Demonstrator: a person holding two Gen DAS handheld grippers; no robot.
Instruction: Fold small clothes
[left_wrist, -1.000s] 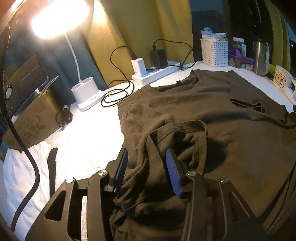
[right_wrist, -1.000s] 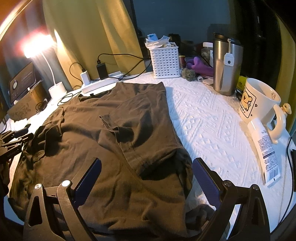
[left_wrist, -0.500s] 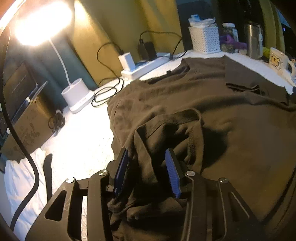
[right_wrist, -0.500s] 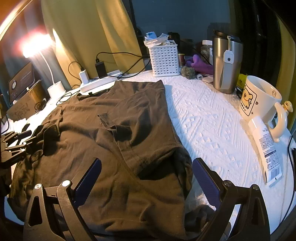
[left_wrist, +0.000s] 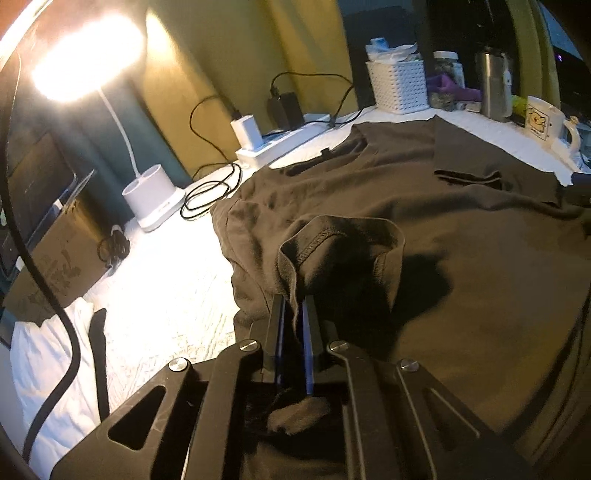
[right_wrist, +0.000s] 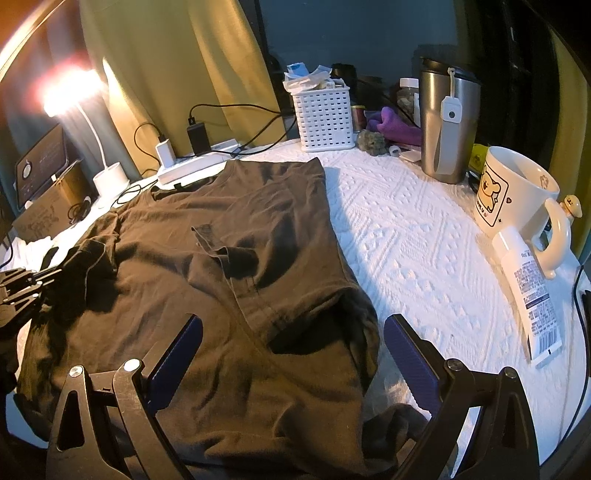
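A dark brown t-shirt (right_wrist: 236, 258) lies spread on the white textured table cover, its right side folded inward; it also shows in the left wrist view (left_wrist: 461, 229). My left gripper (left_wrist: 293, 306) is shut on the shirt's left sleeve (left_wrist: 340, 243) and holds its hemmed edge bunched up above the cloth. The left gripper also shows at the left edge of the right wrist view (right_wrist: 40, 284). My right gripper (right_wrist: 291, 339) is wide open and empty, hovering over the shirt's near right part with a finger on each side of the fold.
A lit desk lamp (left_wrist: 151, 199), a power strip with chargers (left_wrist: 280, 136) and cables lie at the back left. A white basket (right_wrist: 325, 118), steel tumbler (right_wrist: 447, 125), mug (right_wrist: 513, 192) and a tube (right_wrist: 532, 295) stand on the right. A cardboard box (left_wrist: 51, 258) is at the far left.
My left gripper has closed on the sleeve, from open around the bunched cloth to shut on it. The right gripper has stayed open and nearly still.
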